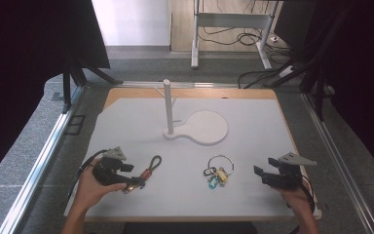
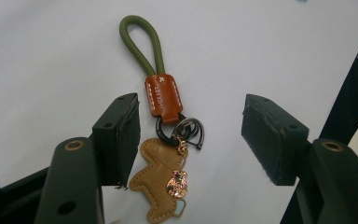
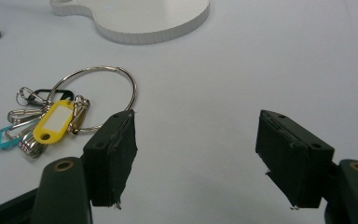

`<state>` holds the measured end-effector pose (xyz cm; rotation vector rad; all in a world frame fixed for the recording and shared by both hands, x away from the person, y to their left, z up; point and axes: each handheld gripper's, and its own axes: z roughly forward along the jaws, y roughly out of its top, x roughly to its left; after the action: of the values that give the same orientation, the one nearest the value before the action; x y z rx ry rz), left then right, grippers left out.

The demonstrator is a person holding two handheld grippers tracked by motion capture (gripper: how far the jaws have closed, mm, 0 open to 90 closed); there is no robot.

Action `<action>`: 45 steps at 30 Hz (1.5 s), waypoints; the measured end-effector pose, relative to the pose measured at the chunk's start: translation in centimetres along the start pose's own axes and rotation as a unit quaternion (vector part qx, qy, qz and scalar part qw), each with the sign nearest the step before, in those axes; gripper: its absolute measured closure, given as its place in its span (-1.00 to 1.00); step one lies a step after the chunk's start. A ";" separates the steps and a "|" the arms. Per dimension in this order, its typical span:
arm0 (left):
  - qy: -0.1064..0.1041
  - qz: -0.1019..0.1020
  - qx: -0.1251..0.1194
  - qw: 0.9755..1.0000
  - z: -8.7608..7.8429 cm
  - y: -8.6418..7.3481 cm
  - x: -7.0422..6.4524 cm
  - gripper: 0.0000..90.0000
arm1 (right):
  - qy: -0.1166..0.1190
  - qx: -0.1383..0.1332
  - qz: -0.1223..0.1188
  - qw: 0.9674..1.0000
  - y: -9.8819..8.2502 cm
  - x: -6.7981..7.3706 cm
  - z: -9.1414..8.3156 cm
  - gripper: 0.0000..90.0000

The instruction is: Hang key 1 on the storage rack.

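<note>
A keychain (image 1: 148,171) with a green cord loop (image 2: 140,44), a brown leather tab (image 2: 164,98) and a tan leather charm (image 2: 156,181) lies flat on the white board. My left gripper (image 1: 129,178) (image 2: 191,135) is open, its jaws on either side of the keychain's ring end, not touching it. A large metal key ring (image 1: 219,169) (image 3: 95,95) with a yellow tag (image 3: 54,120), a teal tag and several clips lies right of centre. My right gripper (image 1: 260,174) (image 3: 196,158) is open over bare board, just right of that ring.
A white stand with an upright post (image 1: 167,105) and a round flat base (image 1: 205,126) (image 3: 140,16) sits at the middle of the white board (image 1: 253,126). Black curtains flank the table. A metal frame and cables stand on the floor beyond.
</note>
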<state>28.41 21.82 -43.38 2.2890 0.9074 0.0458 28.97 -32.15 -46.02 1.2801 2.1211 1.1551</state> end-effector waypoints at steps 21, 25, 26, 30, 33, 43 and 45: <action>0.008 0.014 0.055 0.998 -0.8 4.0 0.3 -0.17 | 0.003 0.017 -0.005 1.000 -0.1 0.3 0.0 -0.34; 0.010 0.006 0.076 0.997 -0.4 4.7 0.8 -0.15 | 0.004 0.020 -0.009 1.000 0.0 0.5 0.2 -0.34; 0.010 0.006 0.076 0.997 -0.4 4.7 0.8 -0.14 | 0.004 0.020 -0.009 1.000 0.0 0.5 0.2 -0.34; 0.006 -0.004 0.089 0.996 0.0 5.1 0.8 -0.13 | 0.000 0.024 -0.010 1.000 -0.1 0.6 0.2 -0.34; 0.008 -0.007 0.106 0.994 0.5 5.1 0.5 -0.10 | -0.003 0.025 -0.010 1.000 -0.1 0.7 0.3 -0.34; 0.016 -0.021 0.148 0.989 2.7 5.6 0.5 0.04 | -0.013 0.045 -0.019 0.999 -0.3 1.1 0.9 -0.33; 0.016 -0.023 0.152 0.988 2.9 5.7 0.6 0.05 | -0.014 0.046 -0.019 0.999 -0.3 1.1 1.0 -0.33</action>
<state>32.97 17.46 -42.39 2.5525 1.0430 -0.0814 28.94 -30.89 -46.75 1.2836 2.1904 1.0281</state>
